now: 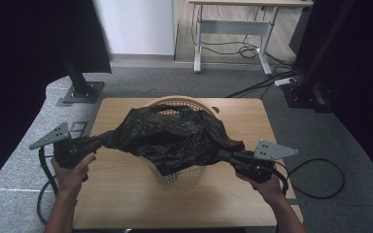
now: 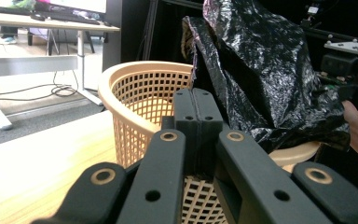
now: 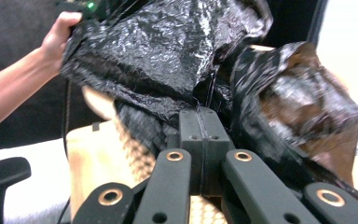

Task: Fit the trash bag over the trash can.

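– Jaws first: how do they stand on each side?

– Left gripper (image 1: pixel 108 138) has its jaws pressed together on one edge of the black plastic bag (image 1: pixel 172 136). Right gripper (image 1: pixel 222 154) is the same, jaws clamped tight on the opposite edge, with the film pinched between the pads.

– And the bag, relative to the jaws?

– It hangs between the two pairs of jaws, stretched from one to the other, draped over the mouth of the woven basket (image 1: pixel 177 179). In the left gripper view the film rises just past the jaw tips and to their right; the basket rim sits directly beyond them. In the right gripper view the crumpled film starts at the jaw tips and spreads upward, with the other hand (image 3: pixel 58 32) at its far end.

– What carries it all?

– A wooden counter (image 1: pixel 126 194), with the basket standing near its middle, under the jaws' line. Grey carpet (image 1: pixel 14 160) surrounds it. Beyond the jaws stand a desk (image 1: pixel 233 24) with cables beneath and black stands on either side.
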Tool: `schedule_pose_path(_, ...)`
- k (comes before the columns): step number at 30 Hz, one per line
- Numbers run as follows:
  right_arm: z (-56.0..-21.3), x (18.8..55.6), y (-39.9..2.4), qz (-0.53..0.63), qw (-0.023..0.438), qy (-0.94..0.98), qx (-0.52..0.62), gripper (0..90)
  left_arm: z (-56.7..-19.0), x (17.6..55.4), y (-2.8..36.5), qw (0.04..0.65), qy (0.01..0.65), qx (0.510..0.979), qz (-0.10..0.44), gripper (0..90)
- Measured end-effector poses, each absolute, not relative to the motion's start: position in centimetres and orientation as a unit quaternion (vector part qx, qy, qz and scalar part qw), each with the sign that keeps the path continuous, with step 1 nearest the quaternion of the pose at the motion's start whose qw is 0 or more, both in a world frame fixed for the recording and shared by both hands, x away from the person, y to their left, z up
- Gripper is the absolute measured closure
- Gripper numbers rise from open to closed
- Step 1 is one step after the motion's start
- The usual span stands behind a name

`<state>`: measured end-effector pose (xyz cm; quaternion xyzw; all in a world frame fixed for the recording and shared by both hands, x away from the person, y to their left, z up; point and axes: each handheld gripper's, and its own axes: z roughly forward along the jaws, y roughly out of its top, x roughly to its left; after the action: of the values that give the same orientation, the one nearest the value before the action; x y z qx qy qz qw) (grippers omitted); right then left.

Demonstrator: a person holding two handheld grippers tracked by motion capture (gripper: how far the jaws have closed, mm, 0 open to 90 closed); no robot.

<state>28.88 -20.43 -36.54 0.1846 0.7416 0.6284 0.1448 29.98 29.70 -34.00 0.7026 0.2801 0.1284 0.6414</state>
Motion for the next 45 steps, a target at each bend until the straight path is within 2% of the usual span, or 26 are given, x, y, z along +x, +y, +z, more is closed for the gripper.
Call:
schedule_pose_path(11,-39.1,27.2,-20.4,0.612,0.128,0.765,0.155,89.1,-36.2,29.1,30.7,0.655,0.283,0.692,0.11,89.8)
schedule_pose_path(32,-43.7,28.6,-19.1,0.548,0.118,0.809,0.174,89.2,-39.9,30.6,30.2,0.612,0.31,0.721,0.097,89.8)
schedule_pose_path(45,-44.7,29.6,-18.3,0.494,0.15,0.834,0.193,89.2,-42.1,32.2,29.0,0.591,0.328,0.732,0.084,89.8)
